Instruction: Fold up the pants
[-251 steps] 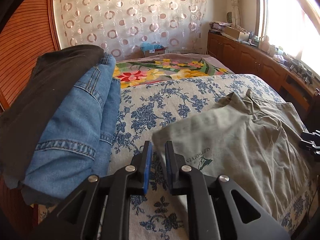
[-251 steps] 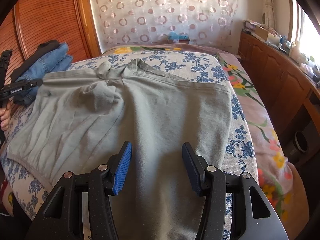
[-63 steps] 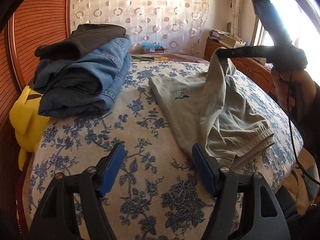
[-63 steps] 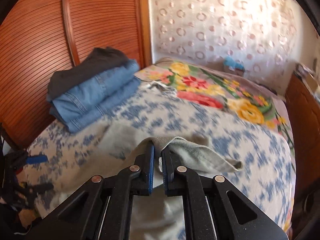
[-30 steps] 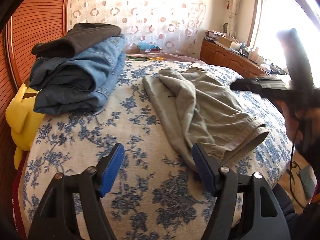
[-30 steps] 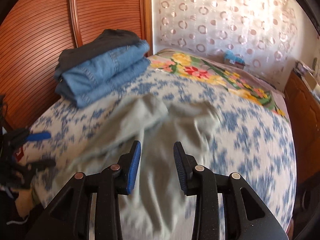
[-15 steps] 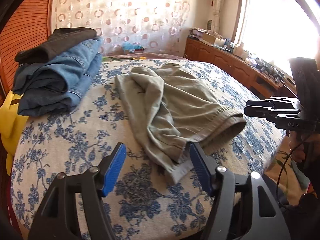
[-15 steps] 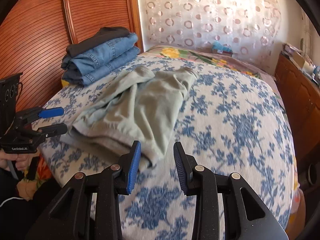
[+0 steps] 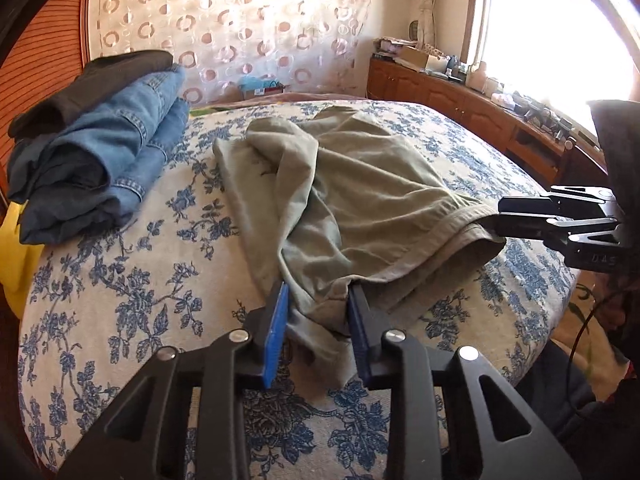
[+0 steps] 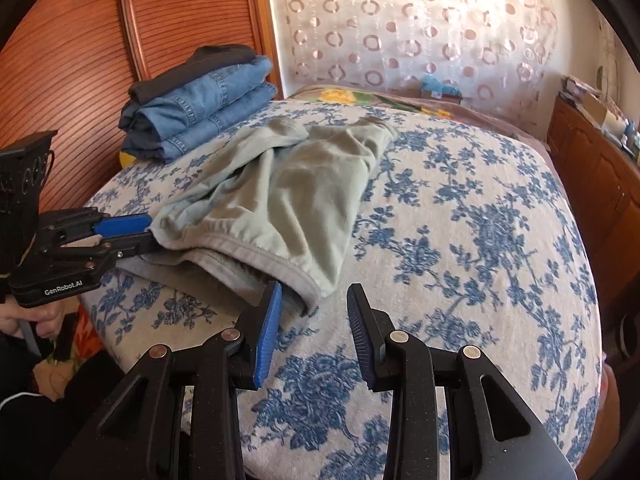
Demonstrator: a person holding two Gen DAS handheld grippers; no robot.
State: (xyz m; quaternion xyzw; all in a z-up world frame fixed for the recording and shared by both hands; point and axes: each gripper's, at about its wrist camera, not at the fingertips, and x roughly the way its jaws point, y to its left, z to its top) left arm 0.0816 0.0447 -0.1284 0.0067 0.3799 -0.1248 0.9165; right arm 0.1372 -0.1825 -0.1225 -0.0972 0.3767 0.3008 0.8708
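Our left tool (image 9: pixel 316 324) is now closing on the pants (image 9: pixel 360 200) hem between its jaws, while our right tool (image 10: pixel 314 320), which let go, waits open beside the waistband.

The left tool (image 10: pixel 124 232) reads "GenRobot.AI" on its body; the right tool (image 9: pixel 520 220) shows "DAS"

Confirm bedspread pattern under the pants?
Blue flowers on a pale cream ground. The bedspread shows best in the right wrist view, beside the grey-green pants.
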